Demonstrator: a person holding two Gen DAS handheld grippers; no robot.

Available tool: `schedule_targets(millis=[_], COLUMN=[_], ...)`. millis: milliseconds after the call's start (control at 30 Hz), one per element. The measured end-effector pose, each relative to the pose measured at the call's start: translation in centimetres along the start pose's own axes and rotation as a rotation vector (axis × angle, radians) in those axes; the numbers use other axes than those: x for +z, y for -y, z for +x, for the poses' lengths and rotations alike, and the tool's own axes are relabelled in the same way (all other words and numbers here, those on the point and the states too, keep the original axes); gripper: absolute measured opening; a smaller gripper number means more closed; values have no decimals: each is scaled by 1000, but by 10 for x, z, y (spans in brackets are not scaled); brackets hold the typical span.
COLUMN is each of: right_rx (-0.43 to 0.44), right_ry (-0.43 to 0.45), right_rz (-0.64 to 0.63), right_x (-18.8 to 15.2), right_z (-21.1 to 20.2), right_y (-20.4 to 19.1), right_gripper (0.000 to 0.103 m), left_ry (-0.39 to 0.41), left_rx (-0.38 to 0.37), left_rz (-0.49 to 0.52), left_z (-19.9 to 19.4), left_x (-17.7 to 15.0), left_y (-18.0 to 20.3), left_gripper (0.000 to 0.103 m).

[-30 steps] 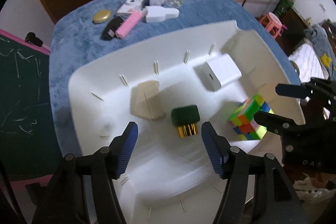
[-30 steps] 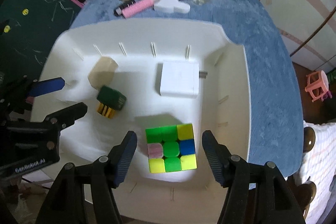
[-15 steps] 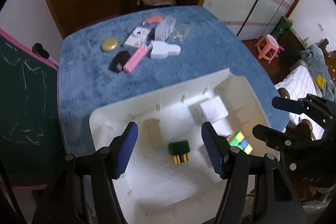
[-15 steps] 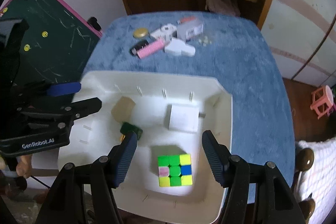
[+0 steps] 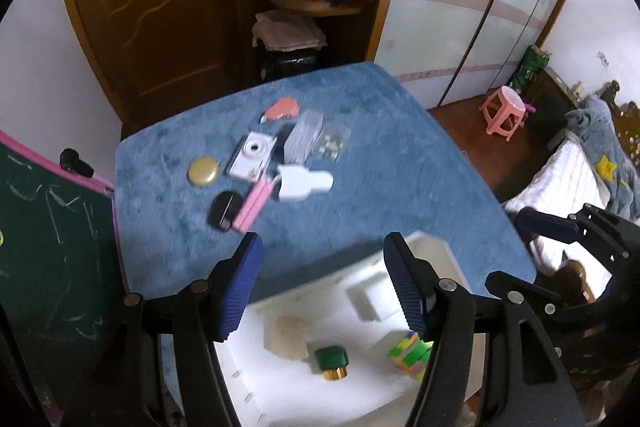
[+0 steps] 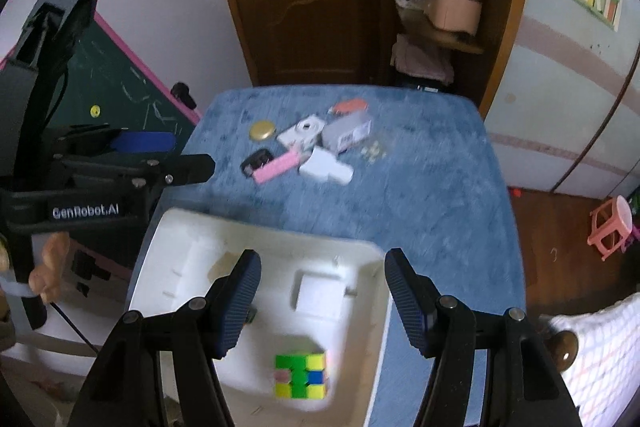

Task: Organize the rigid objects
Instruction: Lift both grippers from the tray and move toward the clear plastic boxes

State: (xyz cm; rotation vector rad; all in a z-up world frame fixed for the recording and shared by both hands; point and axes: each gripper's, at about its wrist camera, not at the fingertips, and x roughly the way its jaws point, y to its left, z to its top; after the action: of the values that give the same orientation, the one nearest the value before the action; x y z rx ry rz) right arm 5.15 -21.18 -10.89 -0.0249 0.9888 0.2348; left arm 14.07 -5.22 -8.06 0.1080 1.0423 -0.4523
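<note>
A: Are either gripper's fingers holding anything?
B: No. The left gripper [image 5: 320, 283] and right gripper [image 6: 322, 301] both gape empty.
A: And the puzzle cube [image 6: 301, 375]?
B: In the white tray [image 6: 176, 227], below between the right fingers [image 6: 238, 301]; pink case [image 5: 253, 207] lies beyond.

A white tray [image 6: 378, 311] is sitting on the blue table, holding a colourful puzzle cube [image 6: 301, 375], a white box [image 6: 318, 293], a green-and-gold block [image 5: 331, 361] and a beige piece [image 5: 286, 337] — all lying apart. More items are waiting beyond — a pink bar [image 5: 253, 207], a gold disc [image 5: 203, 171], a white camera [image 5: 253, 157].
</note>
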Motion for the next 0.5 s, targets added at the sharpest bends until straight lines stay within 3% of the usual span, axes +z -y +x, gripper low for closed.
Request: schedule_targets(millis=[500], right_rx=[-23], right_ry=[134], right_rz=[-16], right_x=[91], right_z=[-18], right_y=[55], right_gripper=[65], left_ry=[18], left_rx=[8], left_rz=[19], left_z=[11], left_x=[88], left_y=[9], left_gripper=[67])
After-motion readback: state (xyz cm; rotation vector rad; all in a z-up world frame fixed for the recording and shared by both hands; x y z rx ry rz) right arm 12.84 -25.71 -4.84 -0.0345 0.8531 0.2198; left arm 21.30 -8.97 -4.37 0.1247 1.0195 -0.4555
